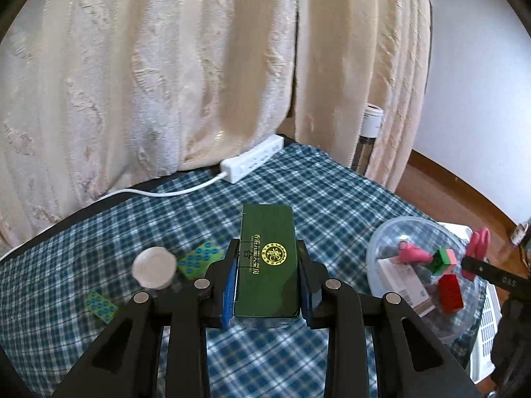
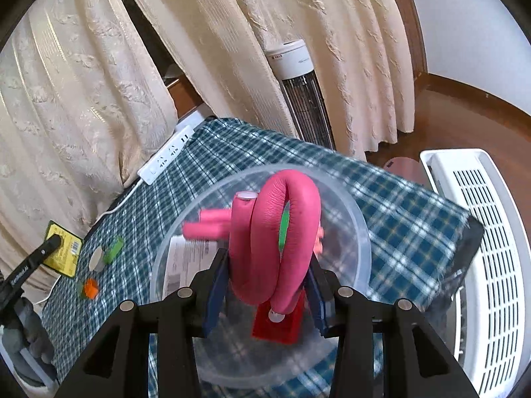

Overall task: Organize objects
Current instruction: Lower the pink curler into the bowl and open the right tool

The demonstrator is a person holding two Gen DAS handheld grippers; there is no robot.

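Left gripper (image 1: 267,285) clamped tight on a dark green box (image 1: 268,262) with a gold round emblem, blue pads pressed to both long sides, box held lengthwise above the blue-and-white checked tablecloth (image 1: 298,192). Just left of those jaws, a small white-lidded jar (image 1: 154,267), blurred, with green blister packs (image 1: 199,258) beside it and another (image 1: 101,306) lower down on the cloth. At the far edge of the table, a white power strip (image 1: 252,159) with its cord trailing left, cream curtains (image 1: 166,66) hanging behind. To the right, a clear plastic bowl (image 1: 381,255) holding a red block (image 1: 449,293), a green block (image 1: 439,260), a white carton and a pink piece. Right gripper (image 2: 265,285) partly closed around a pink foam tube (image 2: 288,229) bent into a loop, pads against the loop's two sides, held over that same clear bowl (image 2: 361,232). Under the loop, the red block (image 2: 282,321) in the bowl, plus a second pink roll (image 2: 205,225) and a printed white carton (image 2: 189,258) against the left wall. In the right wrist view, the other gripper at far left with the box end showing yellow-green, a white disc, a green piece and an orange piece (image 2: 90,289) on the cloth near it. Off the table's right edge, a white slatted basket (image 2: 481,232); behind the table, a tall tower heater (image 2: 305,99) on the brown floor
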